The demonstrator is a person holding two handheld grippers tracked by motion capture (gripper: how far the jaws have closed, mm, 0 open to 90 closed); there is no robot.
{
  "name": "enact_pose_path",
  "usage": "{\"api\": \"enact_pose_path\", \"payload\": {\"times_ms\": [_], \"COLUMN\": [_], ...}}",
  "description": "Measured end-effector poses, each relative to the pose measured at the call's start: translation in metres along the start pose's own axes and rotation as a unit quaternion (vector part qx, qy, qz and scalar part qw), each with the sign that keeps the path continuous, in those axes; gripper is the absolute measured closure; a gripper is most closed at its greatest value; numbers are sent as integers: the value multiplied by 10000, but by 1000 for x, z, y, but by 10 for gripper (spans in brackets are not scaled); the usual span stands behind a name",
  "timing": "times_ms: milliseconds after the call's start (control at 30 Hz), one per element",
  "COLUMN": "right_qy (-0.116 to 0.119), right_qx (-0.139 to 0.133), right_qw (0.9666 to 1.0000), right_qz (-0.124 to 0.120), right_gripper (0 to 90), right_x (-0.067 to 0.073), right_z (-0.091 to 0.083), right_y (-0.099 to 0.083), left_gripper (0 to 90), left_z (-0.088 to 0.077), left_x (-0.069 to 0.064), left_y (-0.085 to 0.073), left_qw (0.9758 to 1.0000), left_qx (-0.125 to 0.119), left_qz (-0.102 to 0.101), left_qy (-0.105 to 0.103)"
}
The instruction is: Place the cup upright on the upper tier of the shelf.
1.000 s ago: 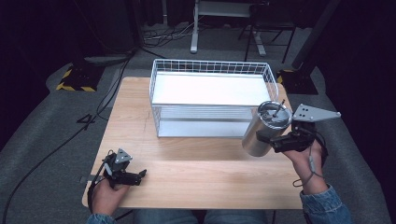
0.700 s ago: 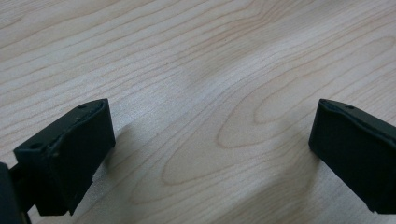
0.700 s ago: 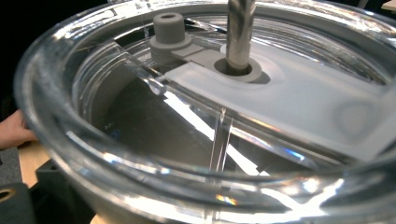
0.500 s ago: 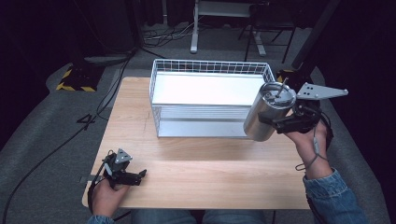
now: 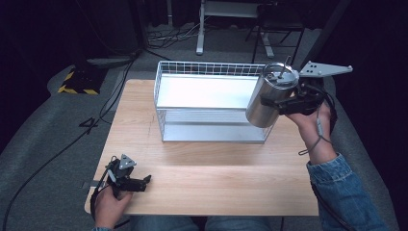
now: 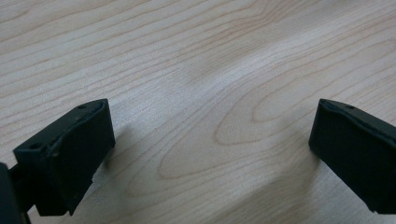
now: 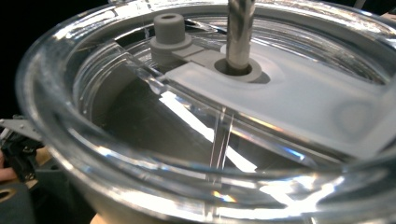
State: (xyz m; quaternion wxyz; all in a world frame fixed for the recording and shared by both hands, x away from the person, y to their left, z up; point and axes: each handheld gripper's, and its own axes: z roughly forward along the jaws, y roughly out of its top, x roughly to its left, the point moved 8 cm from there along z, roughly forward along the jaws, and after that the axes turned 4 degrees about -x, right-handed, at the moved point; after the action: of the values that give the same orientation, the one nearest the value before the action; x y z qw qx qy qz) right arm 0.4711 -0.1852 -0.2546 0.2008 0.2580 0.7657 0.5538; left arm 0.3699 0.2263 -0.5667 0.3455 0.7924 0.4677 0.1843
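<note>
Right gripper (image 5: pixel 281 102) clamped on steel tumbler (image 5: pixel 269 96), tilted above wire basket (image 5: pixel 211 103) at 3 o'clock. Left gripper (image 5: pixel 146 180) spread wide, empty, on table (image 5: pixel 216 183) at 7 o'clock.

left black two-jaw gripper (image 5: pixel 144 180) sits low at the near-left of the table, hand (image 5: pixel 109 206) wrapped round it from below, jaws spread wide apart and pointing right. right black gripper with the grey three-cornered plate (image 5: pixel 284 100) is raised up, denim-sleeved forearm (image 5: pixel 344 192) reaching forward, jaws clamped on a tilted steel tumbler with a clear lid (image 5: pixel 269 96).
</note>
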Motion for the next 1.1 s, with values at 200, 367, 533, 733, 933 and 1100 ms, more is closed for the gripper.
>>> {"api": "enact_pose_path", "payload": {"times_ms": [200, 367, 533, 733, 933, 1100], "right_qy": [-25, -14, -26, -71, -85, -87], "right_qx": [39, 79, 92, 69, 25, 25], "right_qw": [10000, 9999, 9999, 9999, 10000, 10000], "right_qz": [-64, -118, -133, -69, -29, -11], "right_gripper": [37, 36, 37, 37, 36, 36], "right_x": [-3, -4, -6, -13, -21, -26], "right_z": [15, 29, 44, 62, 81, 98], "right_y": [16, 26, 33, 40, 45, 48], "left_gripper": [6, 6, 6, 6, 6, 6], "left_z": [0, 0, 0, 0, 0, 0], "left_x": [0, 0, 0, 0, 0, 0], "left_y": [0, 0, 0, 0, 0, 0], "left_qw": [10000, 10000, 10000, 10000, 10000, 10000], "left_qx": [-2, -1, 1, 3, 5, 1], "left_qz": [-5, -3, -3, -6, 6, 21], "left_qy": [3, 4, 2, 5, 10, -14]}}
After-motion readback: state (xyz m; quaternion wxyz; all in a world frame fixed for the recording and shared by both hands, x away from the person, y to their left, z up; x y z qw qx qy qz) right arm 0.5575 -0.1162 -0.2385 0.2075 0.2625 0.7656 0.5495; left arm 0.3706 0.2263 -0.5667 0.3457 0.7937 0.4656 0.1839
